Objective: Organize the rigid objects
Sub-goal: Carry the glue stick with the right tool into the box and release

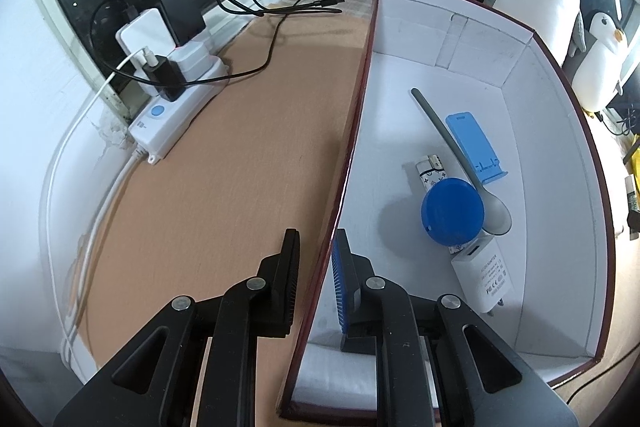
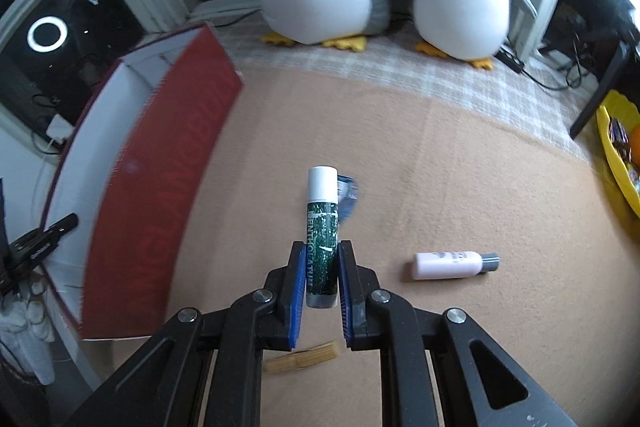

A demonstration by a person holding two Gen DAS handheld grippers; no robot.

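While the right tongs (image 2: pixel 319 281) pinch the lower half of the green lip balm tube (image 2: pixel 322 227), its white cap pointing forward above the table (image 2: pixel 460 187), the left tongs (image 1: pixel 316 267) straddle the near wall of the red box (image 1: pixel 352 131), closed on it or nearly so. Inside lie a blue lid (image 1: pixel 452 213), spoon (image 1: pixel 448 143), phone stand (image 1: pixel 474 147) and charger (image 1: pixel 486 275). Carry the tube level over the rim, lower it onto bare floor, then release; a pink bottle (image 2: pixel 452 265) waits outside.
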